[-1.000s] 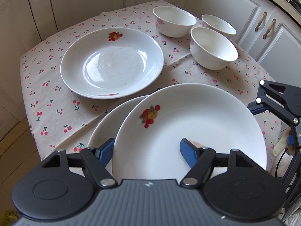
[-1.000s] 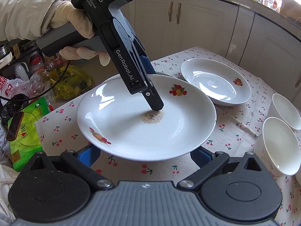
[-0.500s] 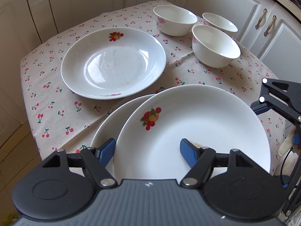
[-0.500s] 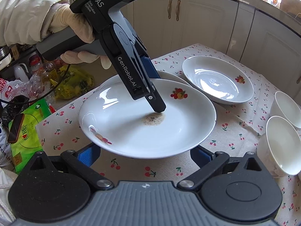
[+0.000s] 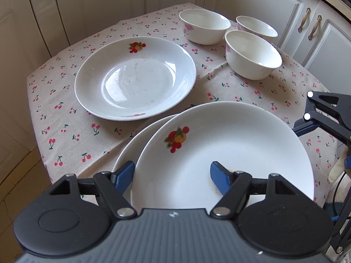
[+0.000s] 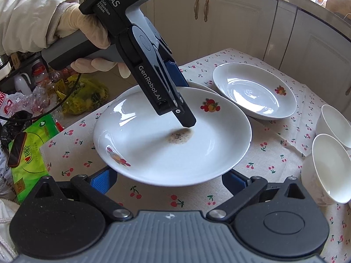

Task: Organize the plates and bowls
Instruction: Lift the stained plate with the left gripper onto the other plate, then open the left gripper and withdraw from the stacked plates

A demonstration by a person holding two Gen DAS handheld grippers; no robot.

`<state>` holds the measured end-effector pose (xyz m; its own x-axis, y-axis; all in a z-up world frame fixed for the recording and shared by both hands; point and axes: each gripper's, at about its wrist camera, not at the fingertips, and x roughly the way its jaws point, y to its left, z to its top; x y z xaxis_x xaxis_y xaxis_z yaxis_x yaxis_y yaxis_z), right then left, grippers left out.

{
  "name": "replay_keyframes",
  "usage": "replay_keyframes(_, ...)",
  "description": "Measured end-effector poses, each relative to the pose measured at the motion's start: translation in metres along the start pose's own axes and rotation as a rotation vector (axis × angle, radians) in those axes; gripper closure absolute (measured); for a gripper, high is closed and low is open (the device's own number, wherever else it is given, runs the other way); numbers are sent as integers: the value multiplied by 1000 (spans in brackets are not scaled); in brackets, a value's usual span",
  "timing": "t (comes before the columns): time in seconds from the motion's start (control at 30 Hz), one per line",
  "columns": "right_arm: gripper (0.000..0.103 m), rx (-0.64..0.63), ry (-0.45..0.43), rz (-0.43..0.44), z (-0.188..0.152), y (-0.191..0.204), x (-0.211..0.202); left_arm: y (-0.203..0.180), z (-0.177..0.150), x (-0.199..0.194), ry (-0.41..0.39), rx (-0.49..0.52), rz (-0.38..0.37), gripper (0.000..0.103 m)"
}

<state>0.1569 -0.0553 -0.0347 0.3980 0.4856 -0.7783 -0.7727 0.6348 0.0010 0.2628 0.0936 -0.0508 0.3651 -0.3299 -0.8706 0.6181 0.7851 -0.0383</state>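
**Step in hand:** stacking plates. The left gripper [image 5: 173,171] pinches the rim of the top plate [image 5: 230,144], one finger on the inner face and the other beneath. This plate lies over, and offset from, a lower plate [image 5: 136,144] at the table [image 5: 72,131] edge nearest the person. I cannot tell whether it is fully seated or carried slightly clear. A brown stain [image 6: 179,137] marks its well, just by the upper fingertip.

**Right gripper [image 6: 169,179]:** fingers spread wide, holding nothing, low at the plate's near rim.

**Other items:** a third plate [image 5: 136,81] sits alone toward the table's middle. Three bowls [image 5: 204,26] [image 5: 252,54] [image 5: 256,26] stand unstacked near the far corner.

**Next move, in my judgement:** centre the held plate on the lower one, settle it flat, then release. Releasing while it is offset risks tipping it off the edge.
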Motion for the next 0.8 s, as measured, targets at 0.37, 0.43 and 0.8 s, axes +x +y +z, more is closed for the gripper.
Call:
replay_keyframes(0.37, 0, -15, 28, -31, 4, 4, 3, 0, -1, -5, -18, 2, 12, 28)
replay_keyframes(0.43, 0, -16, 33, -37, 5, 5, 4, 1, -2, -6, -21, 2, 13, 28)
replay_keyframes(0.8, 0, -13, 63, -54, 11, 8, 12, 3, -5, -13, -53, 12, 43, 28)
